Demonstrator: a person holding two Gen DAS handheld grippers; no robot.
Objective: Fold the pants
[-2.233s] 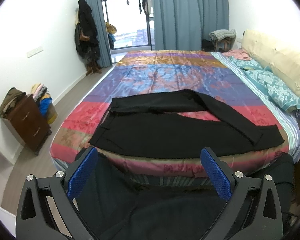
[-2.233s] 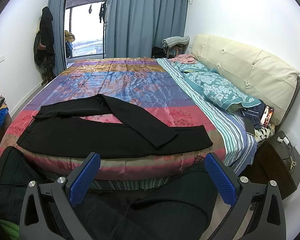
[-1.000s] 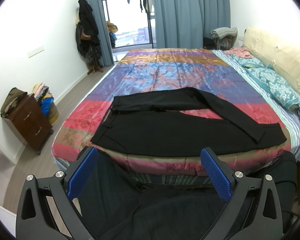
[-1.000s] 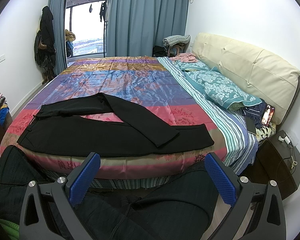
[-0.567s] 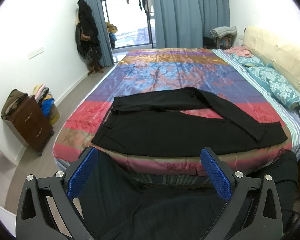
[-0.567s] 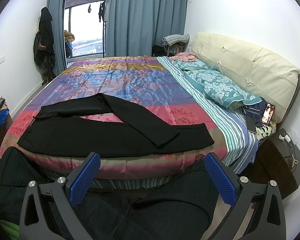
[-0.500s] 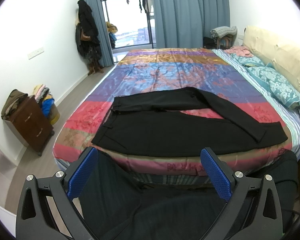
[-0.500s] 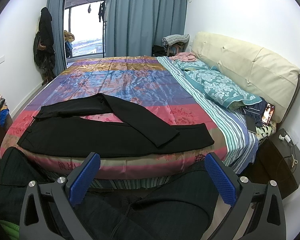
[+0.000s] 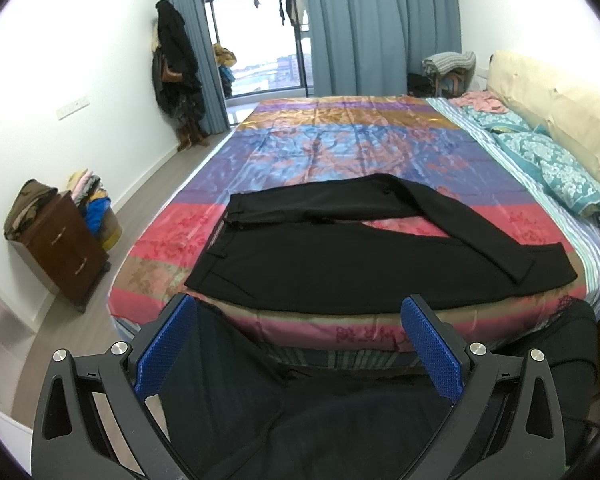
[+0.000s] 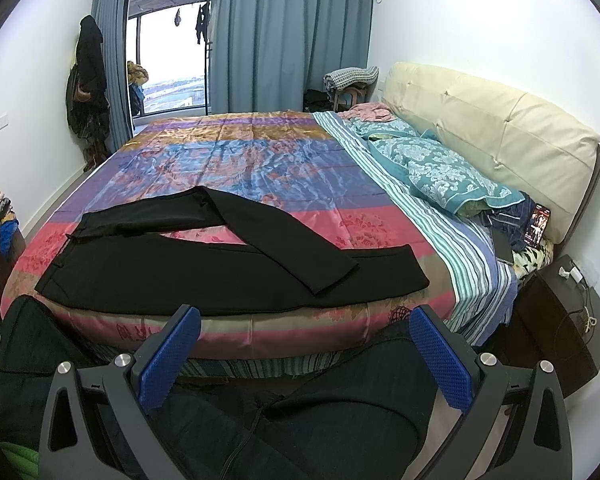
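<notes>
From my left wrist, the pants [image 9: 300, 258] lie flat across the near edge of the bed [image 9: 340, 148], waistband to the left, legs running right. The near leg is straight along the bed's edge; the far leg is bent and crosses over it, its hem resting on the near leg close to the right end. A patch of pink spread shows in the gap between the legs. My left gripper [image 9: 296, 344] is spread wide and holds nothing, well short of the pants, above dark cloth at the bed's near side. To the left stand a brown cabinet [image 9: 60, 248] with clothes piled on it and coats [image 9: 176, 64] hanging on the far wall. Pillows [image 9: 556, 160] lie to the right.

From my right wrist, the pants [image 10: 204, 268] show the same lay: the far leg slants over the near one, ending short of the right hem. My right gripper [image 10: 304, 348] is also wide and empty, apart from the pants. A nightstand [image 10: 560, 312] stands right of the bed, below the cream headboard [image 10: 492, 132]. Nothing lies on the pants.

Against half a second earlier, both views look nearly unchanged; the pants have not moved.
</notes>
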